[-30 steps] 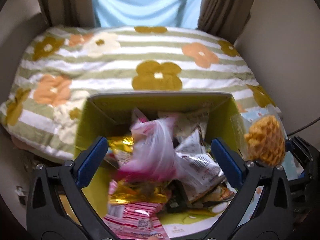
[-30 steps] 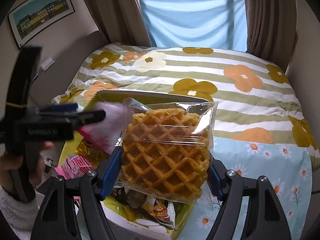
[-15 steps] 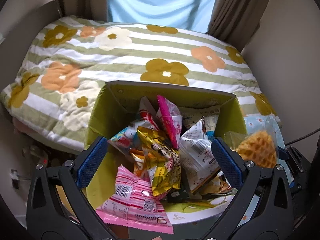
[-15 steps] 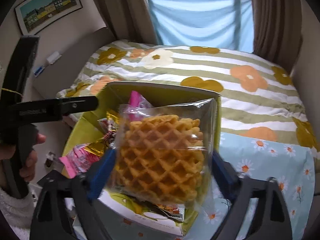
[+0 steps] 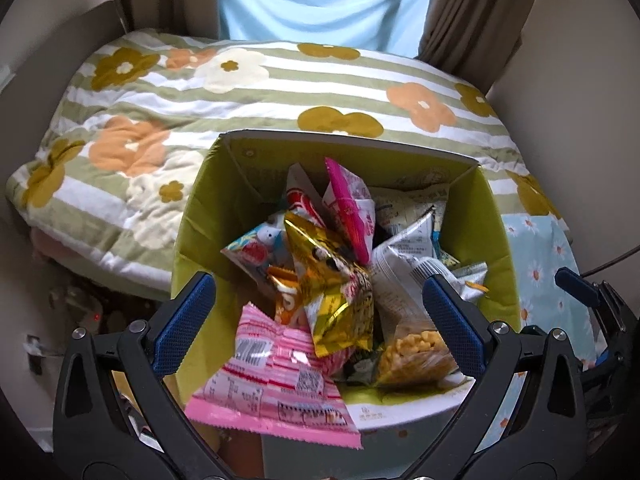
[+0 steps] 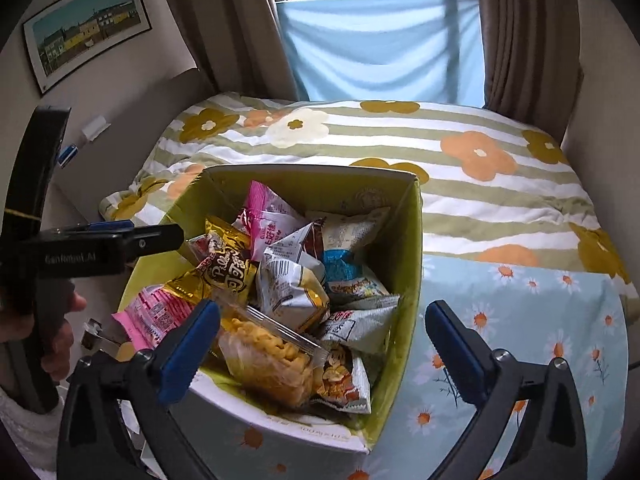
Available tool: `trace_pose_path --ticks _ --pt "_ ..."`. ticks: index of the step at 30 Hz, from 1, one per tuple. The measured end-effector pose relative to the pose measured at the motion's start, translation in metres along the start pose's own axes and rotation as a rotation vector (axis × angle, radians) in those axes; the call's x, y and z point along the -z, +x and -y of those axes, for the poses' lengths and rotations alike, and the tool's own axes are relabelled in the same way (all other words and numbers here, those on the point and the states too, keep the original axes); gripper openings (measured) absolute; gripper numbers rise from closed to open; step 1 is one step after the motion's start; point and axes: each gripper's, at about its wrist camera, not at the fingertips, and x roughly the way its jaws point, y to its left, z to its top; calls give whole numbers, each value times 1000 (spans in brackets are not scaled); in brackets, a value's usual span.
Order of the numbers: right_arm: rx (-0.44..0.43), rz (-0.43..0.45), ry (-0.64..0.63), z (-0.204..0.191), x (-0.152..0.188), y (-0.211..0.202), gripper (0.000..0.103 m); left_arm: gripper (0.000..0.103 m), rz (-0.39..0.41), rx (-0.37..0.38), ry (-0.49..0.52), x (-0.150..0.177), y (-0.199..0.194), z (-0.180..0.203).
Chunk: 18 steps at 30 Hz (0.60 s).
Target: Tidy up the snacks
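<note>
Blue pads on the right hand-held gripper (image 6: 322, 332) are standing wide apart with nothing between them. Its jaws have just been opening, and the waffle pack (image 6: 266, 354) is now lying loose inside the box (image 6: 412, 248), at the near edge, just in front of the gripper's left pad. The left hand-held gripper (image 5: 320, 314) is also gaping open and empty, hanging over the near side of the box.

Inside the box, many snack bags are piling up. A gold bag (image 5: 334, 280) is sitting in the middle. A pink striped bag (image 5: 272, 376) is hanging over the near left rim of the box. A bright pink bag (image 6: 266, 216) is poking up near the far wall. White bags (image 6: 292, 284) are lying to the right of the gold one.

The box is resting on a bed with a flowery striped blanket (image 6: 400, 152) behind it.

These bags look light, puffy and crinkly, so they may be slippery. The waffle may crack if squeezed hard. Pinching a flat sealed edge looks safest.

Words on the bags are too small to read well. The side of the left hand-held gripper seems to say "GenRobot.AI".
</note>
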Motion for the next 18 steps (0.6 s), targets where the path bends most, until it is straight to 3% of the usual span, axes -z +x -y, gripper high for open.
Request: trace_pose_path --ticks 9,18 --pt "4 108 -6 9 5 -68 102 103 127 -18 24 25 -71 40" --pt "109 240 26 34 28 -181 102 103 322 -23 89 82 -170 114"
